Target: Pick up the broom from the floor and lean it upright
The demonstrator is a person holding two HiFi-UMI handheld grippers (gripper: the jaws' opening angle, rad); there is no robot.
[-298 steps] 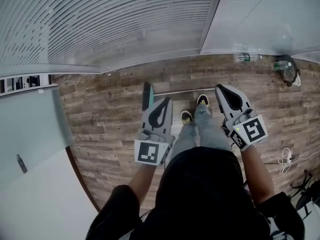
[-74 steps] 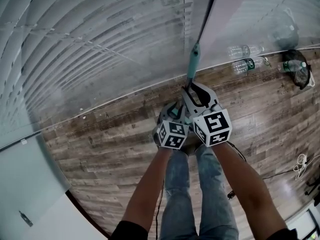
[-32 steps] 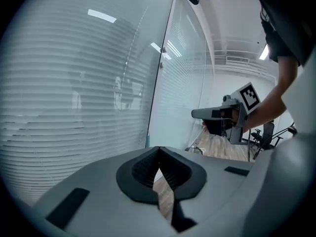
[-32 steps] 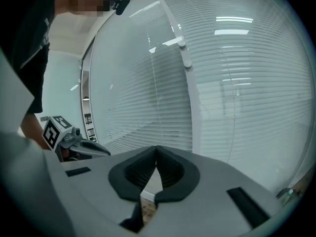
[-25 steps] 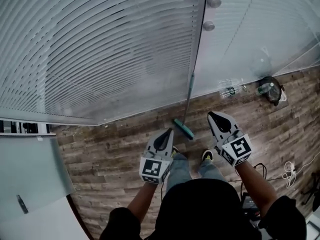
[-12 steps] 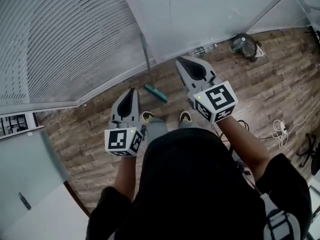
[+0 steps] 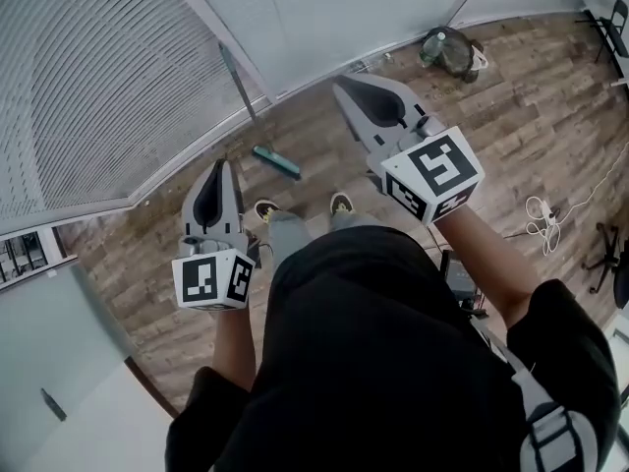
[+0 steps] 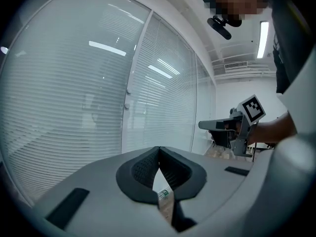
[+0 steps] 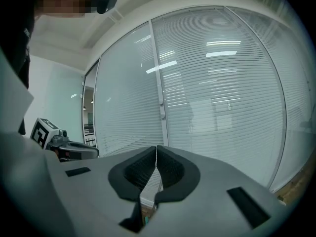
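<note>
Both pairs of jaws are clenched on nothing. In the left gripper view the pads meet with only the room behind them, and the right gripper view shows the same.

The single broom (image 7: 275,161) is already off our hands. Its teal brush head sits on the plank floor (image 7: 324,155) and its thin handle leans against the glass partition (image 7: 324,8). In the head view its long axis runs from the head at 5 o'clock up to the handle top at 11 o'clock.

From the left gripper (image 7: 218,165) the brush head lies at 3 o'clock and the handle at about 1 o'clock, apart from the jaws. From the right gripper (image 7: 341,87) the handle lies at 9 o'clock and the head at 8 o'clock, further off. We judge the left hand the nearer one should the broom slip, and the leaning itself looks done.

We count one broom, two grippers, our two shoes just below the brush head, one dark bag (image 7: 447,49) by the wall at 1 o'clock, and one white cable (image 7: 539,209) at 3 o'clock.
</note>
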